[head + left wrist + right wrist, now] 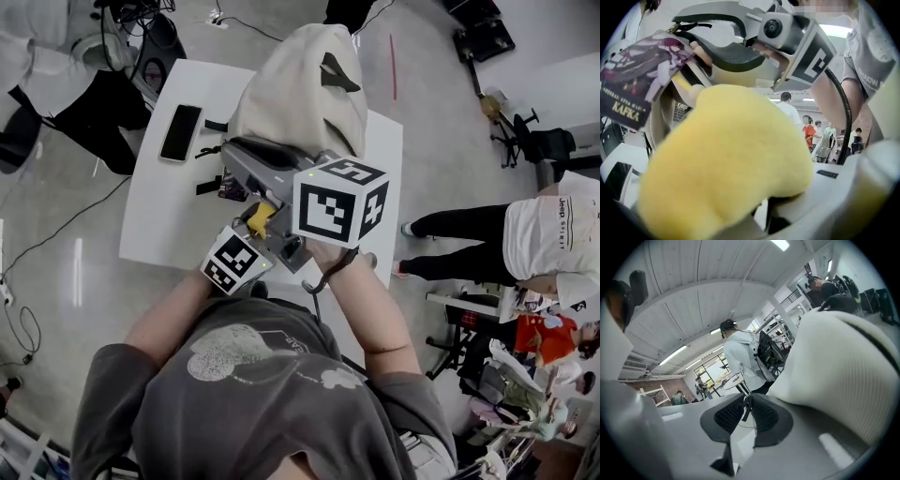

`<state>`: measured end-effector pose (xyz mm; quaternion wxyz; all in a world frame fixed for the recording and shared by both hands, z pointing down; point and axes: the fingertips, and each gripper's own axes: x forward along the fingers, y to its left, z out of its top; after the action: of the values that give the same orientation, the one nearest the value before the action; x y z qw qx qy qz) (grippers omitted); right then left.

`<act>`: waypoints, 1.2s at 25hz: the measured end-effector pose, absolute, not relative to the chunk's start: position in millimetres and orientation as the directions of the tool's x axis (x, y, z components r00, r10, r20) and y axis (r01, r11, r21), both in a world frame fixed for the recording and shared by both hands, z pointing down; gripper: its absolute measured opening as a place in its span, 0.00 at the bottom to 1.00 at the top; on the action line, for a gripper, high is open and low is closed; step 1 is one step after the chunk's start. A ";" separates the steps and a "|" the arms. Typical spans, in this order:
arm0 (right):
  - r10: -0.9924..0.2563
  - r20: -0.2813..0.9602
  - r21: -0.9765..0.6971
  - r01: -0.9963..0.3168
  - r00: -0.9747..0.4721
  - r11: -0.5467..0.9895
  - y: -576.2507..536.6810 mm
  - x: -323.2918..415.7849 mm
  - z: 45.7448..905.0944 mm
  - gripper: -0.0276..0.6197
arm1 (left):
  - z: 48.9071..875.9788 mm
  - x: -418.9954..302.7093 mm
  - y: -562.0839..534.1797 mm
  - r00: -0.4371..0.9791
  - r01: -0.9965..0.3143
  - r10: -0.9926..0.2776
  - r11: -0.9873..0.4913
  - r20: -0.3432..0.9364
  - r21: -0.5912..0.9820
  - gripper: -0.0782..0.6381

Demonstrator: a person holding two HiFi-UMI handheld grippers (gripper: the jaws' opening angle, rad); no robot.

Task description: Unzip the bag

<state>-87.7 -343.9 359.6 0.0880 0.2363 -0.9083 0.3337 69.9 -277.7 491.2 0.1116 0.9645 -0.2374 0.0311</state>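
A white table (169,220) stands on a grey floor (66,281). A cream bag (300,89) lies across the table's far side, its top reaching past the far edge. Left of the bag and apart from it, a black phone (181,132) lies flat on the bare top, and short black straps (208,186) run from the bag's left side onto the table.

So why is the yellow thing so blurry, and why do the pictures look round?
Left gripper view: the yellow plush toy sits very close to the lens, so it is out of focus. Both gripper views: wide-angle lenses bend straight lines and darken the corners. Head view: sharp, little bending, the white table evenly lit.
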 end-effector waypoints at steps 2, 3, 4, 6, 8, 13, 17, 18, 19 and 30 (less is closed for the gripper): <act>-0.376 0.285 -0.578 -0.471 -0.882 0.666 -342.7 -81.0 353.5 0.12 | 492.5 68.5 -275.6 0.888 -0.460 -0.446 -0.865 0.112 0.200 0.18; -0.380 0.267 -0.585 -0.462 -0.886 0.667 -343.1 -78.1 350.6 0.12 | 493.6 66.9 -275.9 0.888 -0.459 -0.445 -0.865 0.111 0.201 0.18; -0.385 0.249 -0.591 -0.454 -0.889 0.666 -344.3 -75.2 348.1 0.12 | 495.0 65.5 -276.9 0.888 -0.459 -0.446 -0.864 0.109 0.205 0.18; -0.400 0.219 -0.604 -0.446 -0.890 0.660 -347.3 -69.1 344.6 0.12 | 498.1 63.9 -279.0 0.889 -0.458 -0.446 -0.862 0.103 0.218 0.18; -0.419 0.192 -0.617 -0.441 -0.887 0.652 -349.4 -62.4 341.4 0.12 | 500.3 63.5 -279.2 0.891 -0.453 -0.442 -0.863 0.100 0.224 0.18; -0.468 0.125 -0.636 -0.433 -0.875 0.639 -351.7 -45.1 331.9 0.13 | 504.5 59.6 -277.8 0.898 -0.440 -0.428 -0.874 0.104 0.206 0.18; -0.481 0.101 -0.638 -0.427 -0.871 0.641 -349.5 -36.3 331.9 0.13 | 509.0 59.0 -278.8 0.896 -0.445 -0.430 -0.873 0.116 0.199 0.18; -0.478 0.103 -0.634 -0.428 -0.872 0.644 -349.1 -37.0 333.7 0.13 | 510.4 58.3 -279.8 0.894 -0.448 -0.432 -0.873 0.120 0.195 0.18; -0.476 0.106 -0.628 -0.430 -0.873 0.648 -348.7 -38.0 335.6 0.13 | 511.6 57.6 -280.9 0.892 -0.452 -0.436 -0.871 0.124 0.191 0.18; -0.429 0.105 -0.587 -0.404 -0.897 0.701 -335.2 -30.6 340.8 0.13 | 499.7 67.0 -281.6 0.846 -0.531 -0.515 -0.838 0.136 0.125 0.19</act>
<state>-30.6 -335.2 340.8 -0.0201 0.2259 -0.9220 0.3136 67.0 -281.6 499.7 0.0792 0.9575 -0.2730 0.0484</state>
